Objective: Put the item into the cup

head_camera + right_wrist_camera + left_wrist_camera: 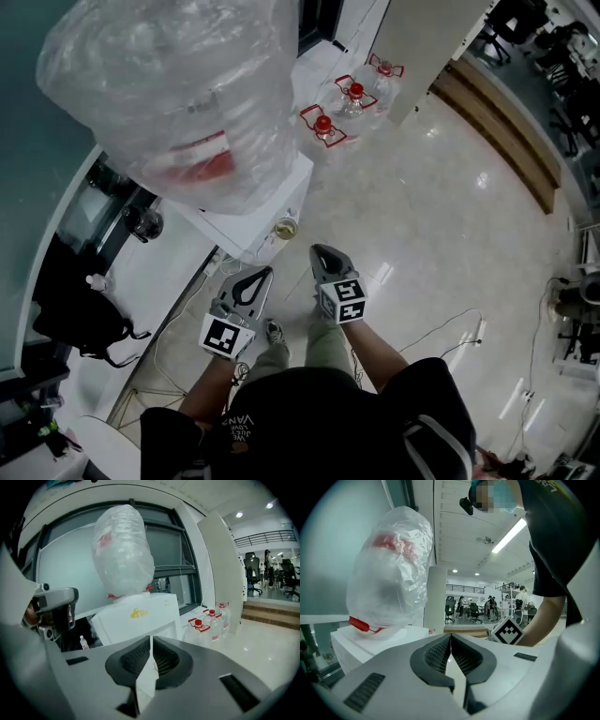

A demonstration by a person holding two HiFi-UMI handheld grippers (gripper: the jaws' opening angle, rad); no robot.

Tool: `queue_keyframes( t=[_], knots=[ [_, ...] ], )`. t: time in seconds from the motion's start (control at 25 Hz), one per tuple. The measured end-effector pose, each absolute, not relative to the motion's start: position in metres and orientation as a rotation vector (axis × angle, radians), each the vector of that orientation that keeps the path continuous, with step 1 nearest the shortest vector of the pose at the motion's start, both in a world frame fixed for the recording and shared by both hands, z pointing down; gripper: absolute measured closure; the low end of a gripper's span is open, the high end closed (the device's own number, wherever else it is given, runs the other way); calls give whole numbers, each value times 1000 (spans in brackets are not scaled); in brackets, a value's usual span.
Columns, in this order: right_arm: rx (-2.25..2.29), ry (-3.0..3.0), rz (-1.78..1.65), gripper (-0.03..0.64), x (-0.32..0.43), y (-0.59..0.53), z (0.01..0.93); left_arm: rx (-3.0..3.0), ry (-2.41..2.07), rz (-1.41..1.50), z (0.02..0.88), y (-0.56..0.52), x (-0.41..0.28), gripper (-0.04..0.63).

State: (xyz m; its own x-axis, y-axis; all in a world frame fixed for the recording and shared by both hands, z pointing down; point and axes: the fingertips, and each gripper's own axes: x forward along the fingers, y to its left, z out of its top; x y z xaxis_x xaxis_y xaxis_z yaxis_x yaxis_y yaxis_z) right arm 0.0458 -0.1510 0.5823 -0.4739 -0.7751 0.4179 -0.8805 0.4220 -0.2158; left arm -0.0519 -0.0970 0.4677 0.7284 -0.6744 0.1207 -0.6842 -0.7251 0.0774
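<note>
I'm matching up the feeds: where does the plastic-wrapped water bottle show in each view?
Head view: the plastic-wrapped bottle fills the upper left, seen from above.
Left gripper view: left of centre.
Right gripper view: upper middle, slightly left.
Shared landmark: the white dispenser it stands on.

head view looks steeply down over left gripper (260, 275) and right gripper (324, 251); their low views share its near bagged bottle (178, 94).
</note>
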Motion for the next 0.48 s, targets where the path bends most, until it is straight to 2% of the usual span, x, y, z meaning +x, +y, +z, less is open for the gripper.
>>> queue_keyframes(
  t=[0.48],
  knots=[
    [1456, -2577, 497, 569, 41, -103, 474, 2841, -1137, 133, 434, -84, -61, 575]
  ],
)
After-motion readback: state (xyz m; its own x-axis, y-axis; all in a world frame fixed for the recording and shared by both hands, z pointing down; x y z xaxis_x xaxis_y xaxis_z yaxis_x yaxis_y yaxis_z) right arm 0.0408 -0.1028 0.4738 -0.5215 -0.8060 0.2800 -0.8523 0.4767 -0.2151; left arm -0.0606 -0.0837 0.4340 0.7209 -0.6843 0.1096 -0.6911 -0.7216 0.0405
